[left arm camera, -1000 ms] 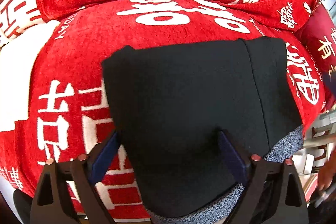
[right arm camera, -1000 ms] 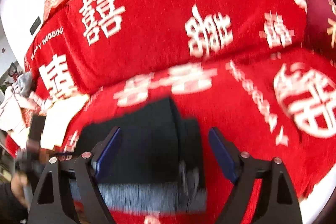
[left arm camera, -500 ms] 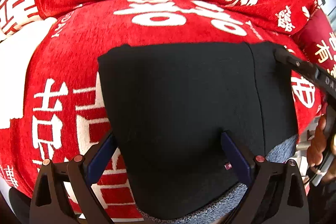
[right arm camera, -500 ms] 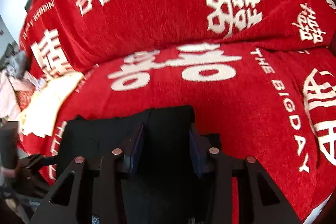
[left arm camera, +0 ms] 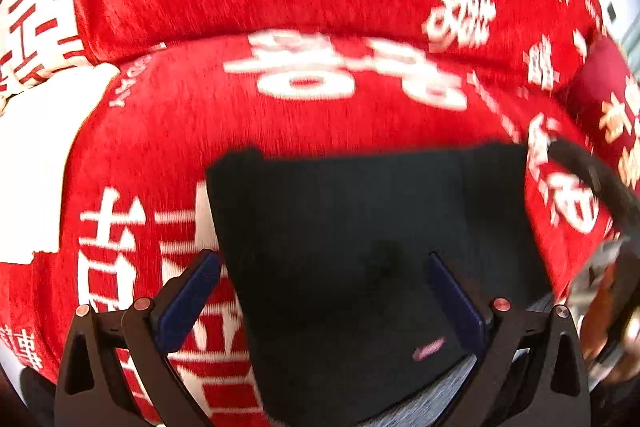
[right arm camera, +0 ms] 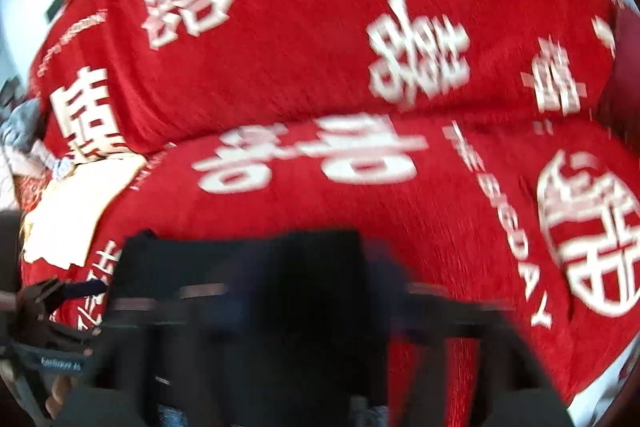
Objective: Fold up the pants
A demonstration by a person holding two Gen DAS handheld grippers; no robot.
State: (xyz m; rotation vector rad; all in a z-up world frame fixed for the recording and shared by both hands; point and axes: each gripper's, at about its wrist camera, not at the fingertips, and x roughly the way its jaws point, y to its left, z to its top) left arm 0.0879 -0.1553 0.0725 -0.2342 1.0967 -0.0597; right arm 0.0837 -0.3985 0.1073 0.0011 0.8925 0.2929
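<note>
Black pants (left arm camera: 360,227) lie folded into a flat rectangle on the red sofa seat (left arm camera: 168,131), with a grey band (left arm camera: 432,399) showing at the near edge. My left gripper (left arm camera: 322,261) hovers over the pants' near left part, its jaws opening with nothing pressed between the blue pads. In the right wrist view the pants (right arm camera: 240,267) sit low in the frame. My right gripper (right arm camera: 316,307) is over them, smeared by motion, its jaws opening and clear of the cloth. A hand (left arm camera: 608,327) shows at the right edge.
The red sofa cover with white characters runs up the backrest (right arm camera: 320,27). A white cloth (left arm camera: 36,155) lies on the seat to the left. A dark red cushion (left arm camera: 604,95) stands at the right. Loose clothes (right arm camera: 20,131) pile up at the far left.
My right gripper's jaws stood nearly shut over the pants' fold half a second ago and now stand wide again, shifted sideways. My left gripper has lifted slightly; the pants lie as before.
</note>
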